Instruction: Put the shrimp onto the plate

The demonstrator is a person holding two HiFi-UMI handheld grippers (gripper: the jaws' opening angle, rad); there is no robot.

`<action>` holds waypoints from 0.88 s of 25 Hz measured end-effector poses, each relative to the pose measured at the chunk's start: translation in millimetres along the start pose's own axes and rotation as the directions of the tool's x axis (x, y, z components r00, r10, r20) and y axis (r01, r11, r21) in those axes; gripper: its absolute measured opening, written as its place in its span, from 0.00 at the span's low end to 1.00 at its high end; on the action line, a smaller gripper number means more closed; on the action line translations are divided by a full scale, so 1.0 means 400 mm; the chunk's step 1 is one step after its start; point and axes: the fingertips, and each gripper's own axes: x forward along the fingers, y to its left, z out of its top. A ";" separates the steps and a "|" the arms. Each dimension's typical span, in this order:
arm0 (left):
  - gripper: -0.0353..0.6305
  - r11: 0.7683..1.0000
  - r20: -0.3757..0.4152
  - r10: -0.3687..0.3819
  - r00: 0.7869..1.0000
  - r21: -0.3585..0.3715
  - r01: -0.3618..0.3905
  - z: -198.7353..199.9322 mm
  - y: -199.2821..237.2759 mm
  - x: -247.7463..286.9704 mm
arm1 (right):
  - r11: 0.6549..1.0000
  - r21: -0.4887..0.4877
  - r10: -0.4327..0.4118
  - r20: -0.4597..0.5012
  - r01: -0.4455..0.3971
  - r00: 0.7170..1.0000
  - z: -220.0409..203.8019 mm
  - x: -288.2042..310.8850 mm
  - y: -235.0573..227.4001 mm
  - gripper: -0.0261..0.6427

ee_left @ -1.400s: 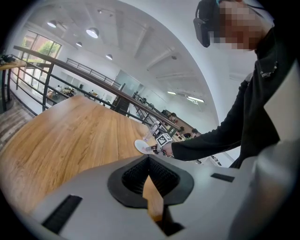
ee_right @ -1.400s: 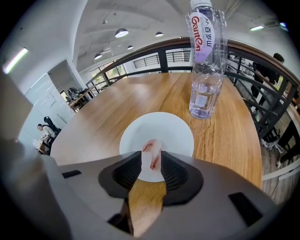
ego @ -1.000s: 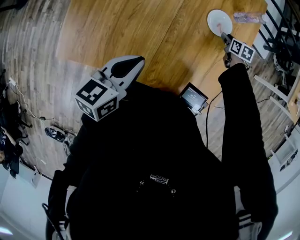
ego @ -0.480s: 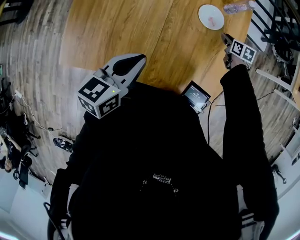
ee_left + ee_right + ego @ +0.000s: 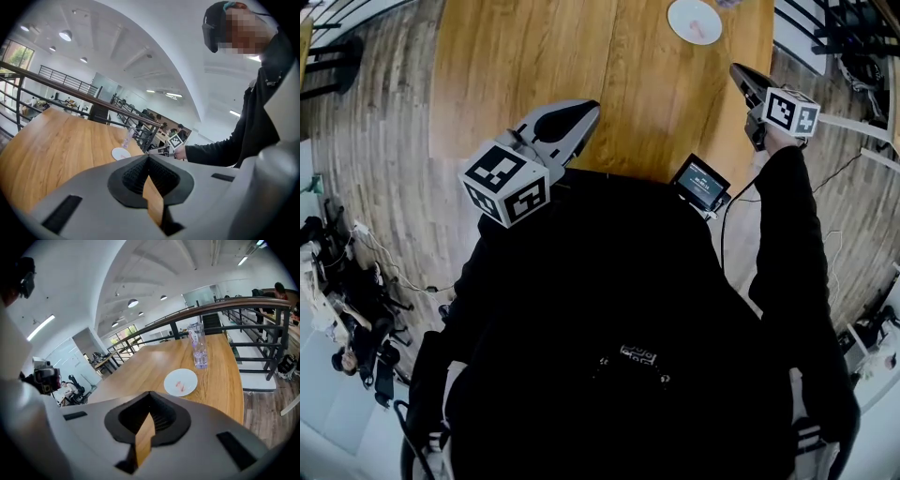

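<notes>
table [image 5: 609, 84]: wooden, spans far side | left gripper [image 5: 148, 159]: near left edge, jaws pressed together, empty | right gripper [image 5: 149, 401]: near right edge, jaws pressed together, empty | plate [image 5: 181, 382]: white, far right of table | bottle [image 5: 199, 350]: just beyond plate | shrimp [image 5: 180, 386]: pink, lying on plate

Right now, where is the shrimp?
In the right gripper view the shrimp lies on the white plate, right of centre on the wooden table, just in front of the clear bottle.
</notes>
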 end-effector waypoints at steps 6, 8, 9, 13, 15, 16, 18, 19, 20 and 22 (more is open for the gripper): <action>0.06 0.997 0.005 -0.063 0.998 0.053 0.062 0.037 -0.049 0.059 | 0.998 0.034 0.042 0.134 -0.047 0.990 0.022 -0.147 0.090 0.07; 0.06 0.994 0.009 -0.084 0.996 0.073 0.083 0.053 -0.064 0.081 | 0.998 0.016 0.059 0.197 -0.064 0.979 0.050 -0.203 0.128 0.07; 0.06 0.992 0.013 -0.093 0.996 0.083 0.092 0.060 -0.069 0.091 | 0.997 -0.003 0.071 0.228 -0.073 0.971 0.064 -0.228 0.152 0.07; 0.06 0.984 0.040 -0.130 0.991 0.129 0.124 0.100 -0.086 0.119 | 0.990 -0.111 0.123 0.342 -0.090 0.932 0.119 -0.324 0.277 0.07; 0.06 0.979 0.051 -0.151 0.987 0.149 0.142 0.117 -0.099 0.126 | 0.983 -0.146 0.165 0.395 -0.115 0.904 0.142 -0.367 0.345 0.07; 0.06 0.976 0.054 -0.160 0.986 0.156 0.150 0.122 -0.104 0.126 | 0.978 -0.162 0.187 0.417 -0.129 0.890 0.148 -0.384 0.378 0.07; 0.06 0.973 0.054 -0.171 0.984 0.169 0.160 0.127 -0.113 0.122 | 0.970 -0.191 0.219 0.439 -0.148 0.871 0.151 -0.404 0.432 0.07; 0.06 0.971 0.054 -0.176 0.983 0.176 0.164 0.129 -0.118 0.122 | 0.968 -0.202 0.227 0.444 -0.150 0.867 0.149 -0.410 0.449 0.07; 0.06 0.969 0.053 -0.180 0.982 0.182 0.168 0.132 -0.123 0.123 | 0.966 -0.209 0.231 0.446 -0.150 0.865 0.147 -0.414 0.458 0.07; 0.06 0.966 0.048 -0.186 0.981 0.192 0.174 0.136 -0.131 0.130 | 0.966 -0.213 0.233 0.452 -0.149 0.861 0.143 -0.420 0.462 0.07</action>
